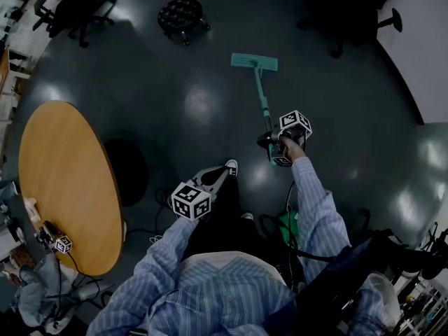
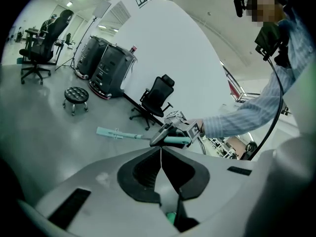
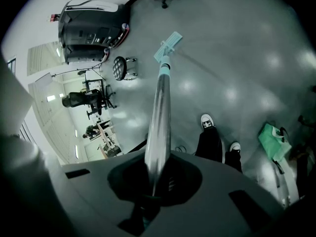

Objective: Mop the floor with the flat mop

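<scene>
Polished grey floor (image 1: 175, 110), flat mop (image 1: 255, 62) resting flat near the round stool (image 1: 180, 11). Right gripper (image 1: 280, 145) clamps its handle; left gripper (image 1: 215, 176) hangs closed and empty. Pushed one-handed, the pole could twist in that grip.

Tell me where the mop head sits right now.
In the head view the mop head lies flat on the floor, upper centre, right of the black stool, at the far end of the handle clamped in the right tool.

one mop (image 1: 260, 89), two grippers (image 1: 213, 179) (image 1: 271, 143), one round table (image 1: 63, 180), one stool (image 1: 182, 16), at least two chairs (image 2: 42, 38) (image 2: 158, 95), two black cabinets (image 2: 94, 53) (image 2: 116, 68), two shoes (image 1: 231, 166) (image 1: 246, 216), one green bag (image 3: 273, 137), one small loose marker cube (image 1: 63, 244).
</scene>
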Motion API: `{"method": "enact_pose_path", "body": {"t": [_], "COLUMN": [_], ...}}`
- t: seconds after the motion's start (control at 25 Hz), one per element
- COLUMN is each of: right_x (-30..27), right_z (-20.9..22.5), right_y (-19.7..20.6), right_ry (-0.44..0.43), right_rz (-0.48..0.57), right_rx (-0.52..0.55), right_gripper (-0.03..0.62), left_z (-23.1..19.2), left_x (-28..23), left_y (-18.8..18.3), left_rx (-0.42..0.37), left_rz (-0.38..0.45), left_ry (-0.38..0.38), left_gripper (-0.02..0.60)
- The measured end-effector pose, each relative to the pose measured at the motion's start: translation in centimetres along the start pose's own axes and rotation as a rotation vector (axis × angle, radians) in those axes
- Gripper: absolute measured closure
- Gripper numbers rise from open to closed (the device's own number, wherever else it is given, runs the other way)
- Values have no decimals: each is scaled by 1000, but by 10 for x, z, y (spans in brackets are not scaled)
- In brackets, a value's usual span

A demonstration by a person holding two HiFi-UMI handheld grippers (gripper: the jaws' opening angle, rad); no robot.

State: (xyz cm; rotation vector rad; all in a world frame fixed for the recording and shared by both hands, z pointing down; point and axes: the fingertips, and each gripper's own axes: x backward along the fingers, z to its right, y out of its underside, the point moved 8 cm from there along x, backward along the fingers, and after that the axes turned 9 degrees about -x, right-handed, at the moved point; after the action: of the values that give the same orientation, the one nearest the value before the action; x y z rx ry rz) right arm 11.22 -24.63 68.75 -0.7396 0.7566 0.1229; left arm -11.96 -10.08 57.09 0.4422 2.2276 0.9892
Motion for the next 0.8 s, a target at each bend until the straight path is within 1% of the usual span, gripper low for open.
{"method": "enact_pose_path", "body": {"t": [0.2, 0.36, 0.52, 0.8], "right_x": [2, 3, -3, -2], "right_z": [66, 121, 173, 256], "right_y": [66, 115, 160, 235], "right_ry": [-23, -17, -10, 1], "right_rz": [-24, -41, -54, -59], "right_rx": [-18, -15, -13, -6], "right_gripper": [568, 568, 568, 568], "left_z": [36, 68, 94, 151], "left_x": [14, 25, 39, 72], "left_y": [18, 36, 63, 109], "left_rx": [-22, -47, -77, -94], "left_rz": [24, 40, 62, 104], "left_ry": [13, 21, 23, 13], "left_gripper": [572, 572, 572, 572]}}
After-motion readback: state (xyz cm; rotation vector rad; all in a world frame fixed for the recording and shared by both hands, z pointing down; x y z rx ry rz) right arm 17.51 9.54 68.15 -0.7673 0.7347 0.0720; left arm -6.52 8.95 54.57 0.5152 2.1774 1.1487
